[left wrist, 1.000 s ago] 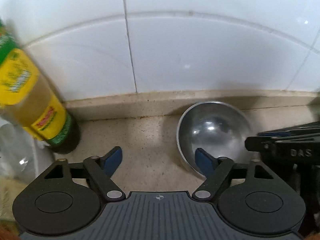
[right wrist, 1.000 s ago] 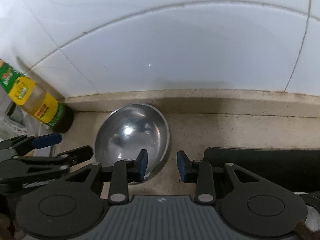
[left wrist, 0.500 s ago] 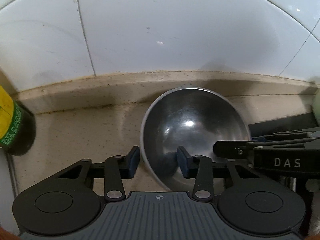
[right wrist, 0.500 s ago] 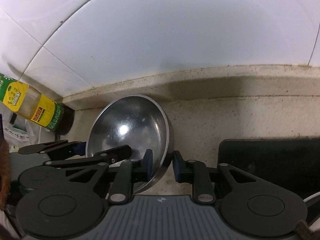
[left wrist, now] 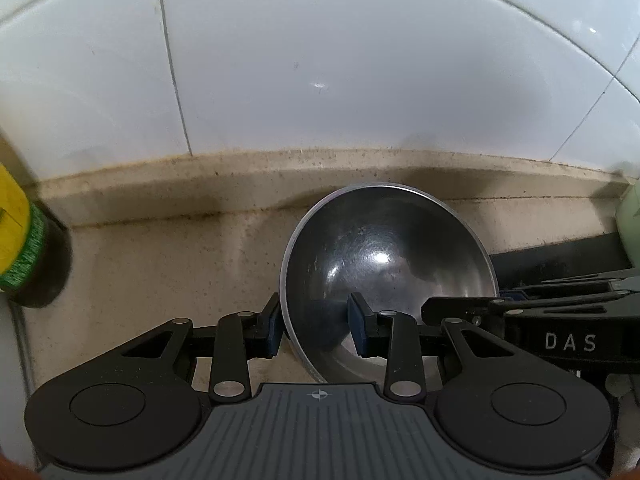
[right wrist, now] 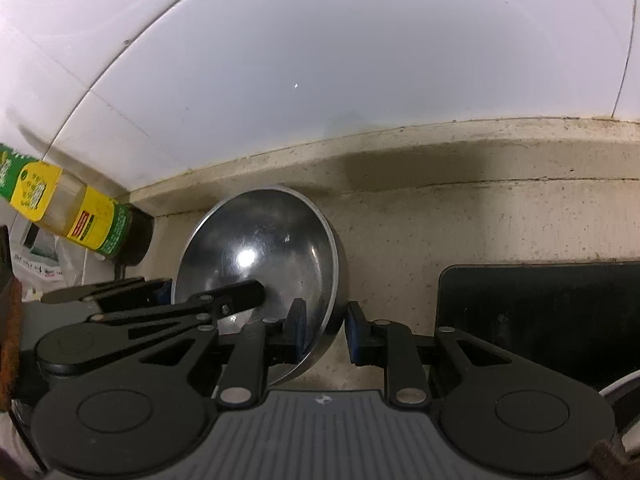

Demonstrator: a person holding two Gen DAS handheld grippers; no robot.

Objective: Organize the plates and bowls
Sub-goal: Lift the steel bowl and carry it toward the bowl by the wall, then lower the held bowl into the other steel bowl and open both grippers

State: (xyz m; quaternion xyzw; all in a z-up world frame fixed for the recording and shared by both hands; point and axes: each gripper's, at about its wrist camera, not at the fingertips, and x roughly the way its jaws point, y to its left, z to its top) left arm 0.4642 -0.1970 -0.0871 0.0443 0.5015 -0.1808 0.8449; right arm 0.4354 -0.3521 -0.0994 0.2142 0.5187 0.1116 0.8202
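A round steel bowl (left wrist: 384,264) sits on the beige stone counter near the tiled wall; it also shows in the right wrist view (right wrist: 260,264). My left gripper (left wrist: 316,330) straddles the bowl's left rim, one pad outside and one inside, still a little apart from the metal. My right gripper (right wrist: 325,330) straddles the bowl's right rim the same way, with a small gap at the outer pad. Each gripper shows in the other's view.
A bottle with a yellow and green label (right wrist: 68,216) stands left by the wall, also in the left wrist view (left wrist: 20,240). A black mat or tray (right wrist: 540,320) lies right of the bowl. A pale green object (left wrist: 628,220) stands at far right.
Both grippers have moved in onto the bowl from either side and narrowed their jaws around its opposite rims. The left gripper has shifted right, away from the bottle.
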